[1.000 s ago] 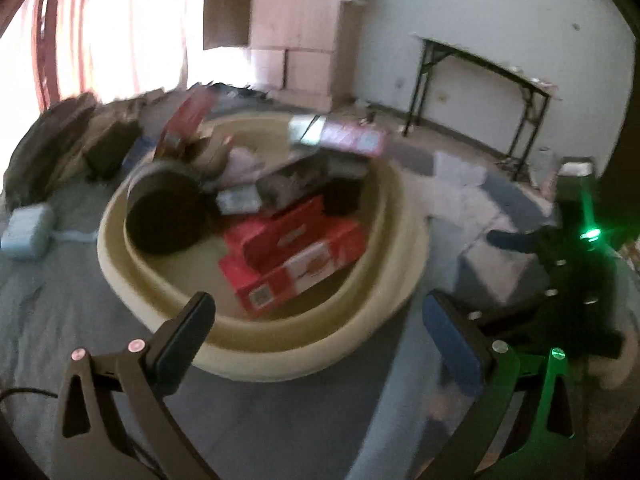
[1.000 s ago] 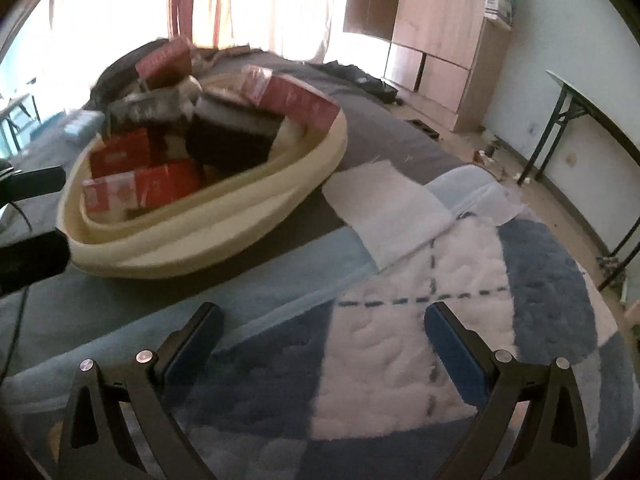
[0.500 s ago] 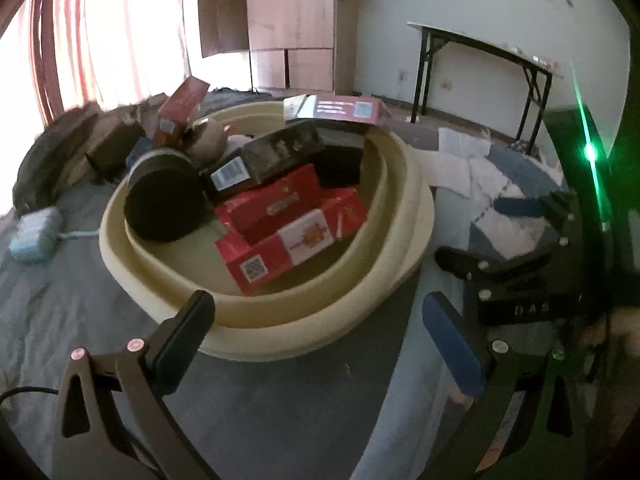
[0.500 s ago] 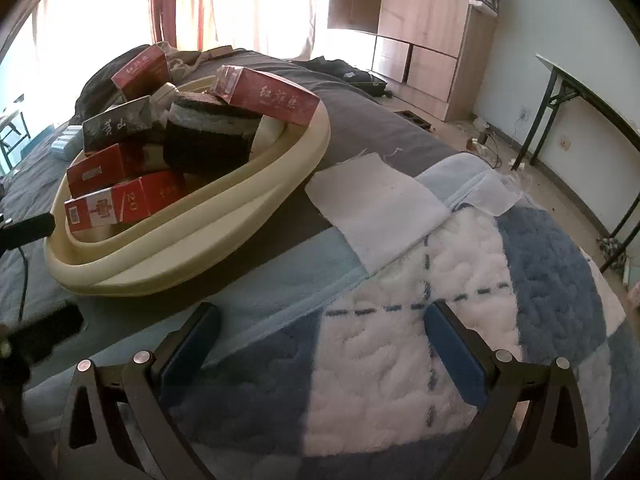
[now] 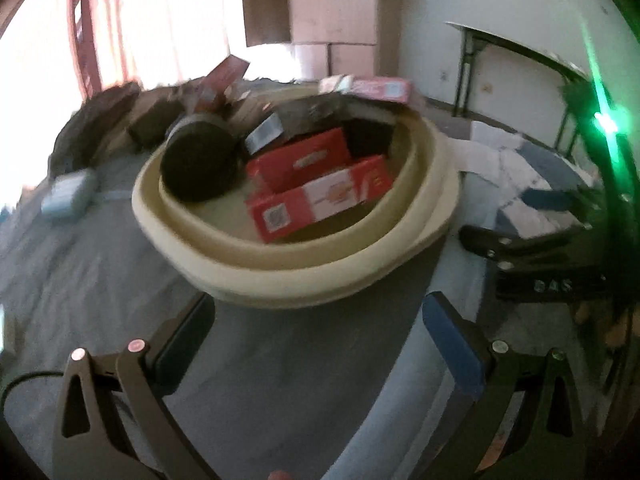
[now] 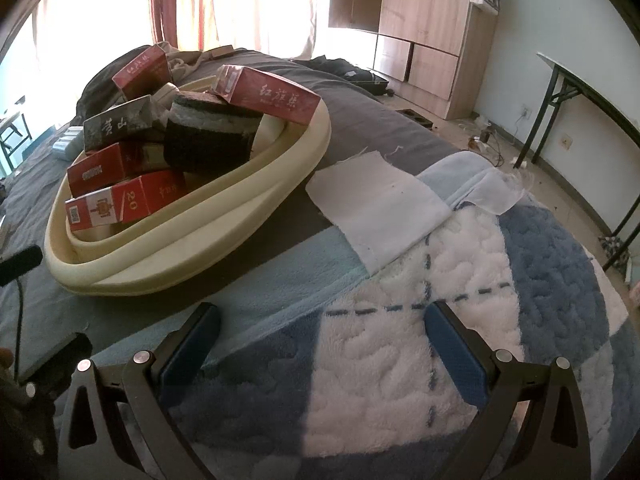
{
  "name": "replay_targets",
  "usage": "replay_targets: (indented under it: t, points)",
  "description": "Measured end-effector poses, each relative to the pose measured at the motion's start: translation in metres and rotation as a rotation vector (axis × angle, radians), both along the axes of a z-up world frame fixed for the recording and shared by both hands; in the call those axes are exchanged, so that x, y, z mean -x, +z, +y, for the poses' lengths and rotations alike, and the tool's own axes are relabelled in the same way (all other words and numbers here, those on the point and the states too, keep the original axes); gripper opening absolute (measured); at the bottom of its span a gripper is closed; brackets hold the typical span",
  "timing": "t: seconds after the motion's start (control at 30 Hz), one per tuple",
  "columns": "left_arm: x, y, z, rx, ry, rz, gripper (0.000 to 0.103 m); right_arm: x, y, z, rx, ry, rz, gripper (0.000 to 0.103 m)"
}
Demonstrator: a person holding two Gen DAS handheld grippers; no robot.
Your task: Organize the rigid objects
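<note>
On the bed (image 6: pixel 360 120), a cream basin (image 6: pixel 280 184) holds the boxes: a red carton (image 6: pixel 266 98) reading "红旗渠", a grey "黄山" box (image 6: pixel 116 126), another (image 6: pixel 124 202) marked "20". Both tongs (image 5: pixel 316 344) (image 6: pixel 320 344) hover spread, empty, nearby.

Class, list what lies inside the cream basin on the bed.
Inside the cream basin: red boxes, a grey box and a dark round sponge. Whatever sits beneath them is covered.

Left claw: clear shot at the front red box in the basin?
Probably yes. The left claw is open and empty, facing the cream basin. The red box lies uncovered at the front; only the rim must be cleared.
</note>
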State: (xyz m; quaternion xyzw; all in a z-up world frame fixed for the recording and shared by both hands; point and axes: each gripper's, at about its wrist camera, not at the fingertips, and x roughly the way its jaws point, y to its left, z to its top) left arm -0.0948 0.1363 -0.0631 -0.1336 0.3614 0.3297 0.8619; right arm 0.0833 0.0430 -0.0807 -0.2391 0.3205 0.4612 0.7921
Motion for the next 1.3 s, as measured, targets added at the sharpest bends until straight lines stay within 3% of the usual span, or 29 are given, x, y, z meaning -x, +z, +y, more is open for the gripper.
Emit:
replay_targets:
  t: [0.13, 0.4, 1.3]
  points:
    - [-0.009, -0.013, 0.015, 0.099, 0.025, 0.036, 0.103, 0.001, 0.000, 0.000, 0.004, 0.001, -0.007, 0.103]
    - [-0.023, -0.016, 0.035, 0.138, 0.068, 0.049, 0.103, 0.005, 0.000, -0.001, 0.018, 0.010, -0.029, 0.103]
    - [-0.030, -0.018, 0.037, 0.128, 0.071, 0.069, 0.103, 0.004, 0.000, -0.005, 0.021, 0.015, -0.021, 0.103]
